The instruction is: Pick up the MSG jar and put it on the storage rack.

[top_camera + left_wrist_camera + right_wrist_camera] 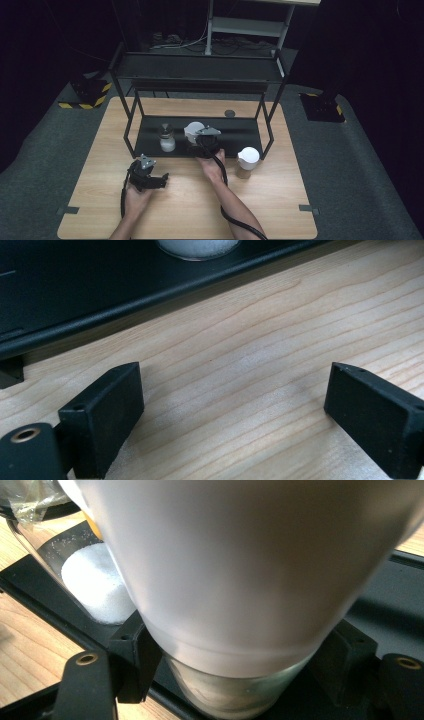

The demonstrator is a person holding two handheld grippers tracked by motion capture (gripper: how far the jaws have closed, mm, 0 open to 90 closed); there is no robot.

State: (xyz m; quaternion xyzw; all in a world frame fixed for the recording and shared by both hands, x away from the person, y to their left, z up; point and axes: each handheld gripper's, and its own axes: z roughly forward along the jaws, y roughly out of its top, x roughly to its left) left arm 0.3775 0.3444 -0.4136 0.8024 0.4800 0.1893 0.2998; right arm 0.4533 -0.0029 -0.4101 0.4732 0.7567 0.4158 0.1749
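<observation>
Forearms and hands are seen at the bottom of the high view, each carrying a hand-held gripper. At the lower left, the left hand-held gripper (161, 180) is held just above the pale wooden tabletop (280, 200), in front of the low black metal shelf rack (245, 131). The right hand-held gripper (198, 141) is reached onto the rack's bottom tray, where its jaws are set around a glass jar with a tall frosted white lid (194, 131). Just to that jar's left on the same tray, a clear glass jar holding white powder (167, 138) is stood upright. A third white-lidded jar (248, 161) is placed on the tabletop, just outside the rack's right front leg.

In the left gripper view, the left hand-held gripper (232, 405) is shown with its two black jaws spread wide and bare wood grain (260, 340) between them; nothing is held. The rack's black front edge (150, 295) is crossed above, with the powder jar's base (197, 246) at the top.

In the right gripper view, the right hand-held gripper (240, 655) is closed narrowly on the frosted-lidded jar (250, 570), a jaw at each side of its glass base, which is rested on the black tray (385, 600). The powder jar (95, 587) is seen just behind, to the left.
</observation>
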